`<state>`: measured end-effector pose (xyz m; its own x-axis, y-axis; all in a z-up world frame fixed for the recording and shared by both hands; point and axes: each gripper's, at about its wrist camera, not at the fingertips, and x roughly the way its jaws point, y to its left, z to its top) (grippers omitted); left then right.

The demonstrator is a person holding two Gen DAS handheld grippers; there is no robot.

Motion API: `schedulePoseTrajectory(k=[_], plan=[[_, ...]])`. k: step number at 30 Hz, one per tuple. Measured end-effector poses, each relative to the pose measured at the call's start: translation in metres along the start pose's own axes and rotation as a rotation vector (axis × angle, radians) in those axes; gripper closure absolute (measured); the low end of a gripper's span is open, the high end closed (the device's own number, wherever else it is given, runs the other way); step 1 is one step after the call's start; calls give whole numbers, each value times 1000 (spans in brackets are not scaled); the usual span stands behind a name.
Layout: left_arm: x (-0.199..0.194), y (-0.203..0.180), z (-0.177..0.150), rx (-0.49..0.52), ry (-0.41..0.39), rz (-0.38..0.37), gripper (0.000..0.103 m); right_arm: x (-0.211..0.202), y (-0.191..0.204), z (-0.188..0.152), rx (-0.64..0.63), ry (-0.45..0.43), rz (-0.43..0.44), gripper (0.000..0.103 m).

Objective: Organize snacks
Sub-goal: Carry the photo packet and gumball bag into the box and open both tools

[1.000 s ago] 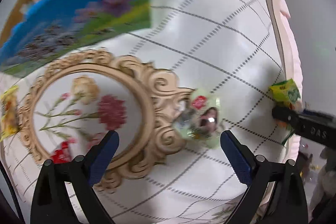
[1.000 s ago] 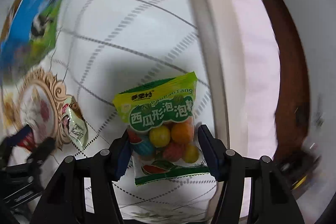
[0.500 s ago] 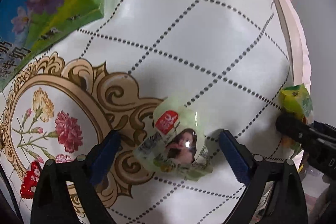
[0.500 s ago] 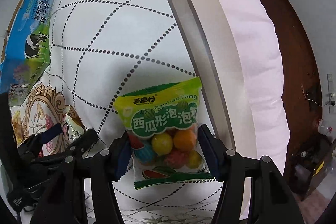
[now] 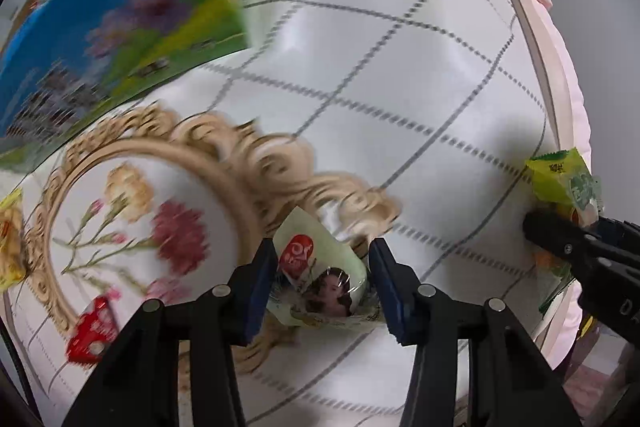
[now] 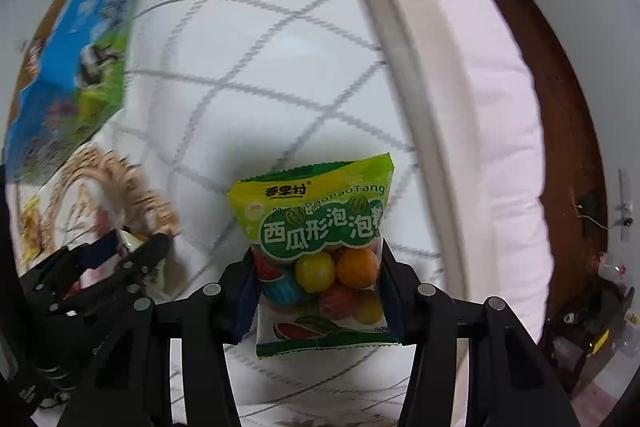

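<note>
My left gripper is shut on a pale green snack packet with a red logo and a woman's face, held just above the white quilted surface. My right gripper is shut on a green bubble-gum bag with coloured balls inside. That bag and the right gripper show at the right edge of the left wrist view. The left gripper shows at the lower left of the right wrist view.
A blue milk carton box lies at the upper left. A gold-framed flower print is on the cloth. A red packet and a yellow packet lie at left. The pink bed edge and dark floor are at right.
My left gripper closed on the pale green packet, which had lain between its open fingers, and lifted it. My right gripper keeps its hold on the bubble-gum bag.
</note>
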<state>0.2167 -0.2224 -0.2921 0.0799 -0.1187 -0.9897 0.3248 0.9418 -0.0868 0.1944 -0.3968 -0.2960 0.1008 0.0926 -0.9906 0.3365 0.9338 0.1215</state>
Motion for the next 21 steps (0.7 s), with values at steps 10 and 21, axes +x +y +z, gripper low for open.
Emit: schedulePoseTrajectory(k=[10,21], plan=[[-32,60,-24,-80,-5,53,61,15,102,-43,-121,101,192,50],[-142,126,3,-215,-171,-56,61,-53,174,-4,-212,-16,301,51]])
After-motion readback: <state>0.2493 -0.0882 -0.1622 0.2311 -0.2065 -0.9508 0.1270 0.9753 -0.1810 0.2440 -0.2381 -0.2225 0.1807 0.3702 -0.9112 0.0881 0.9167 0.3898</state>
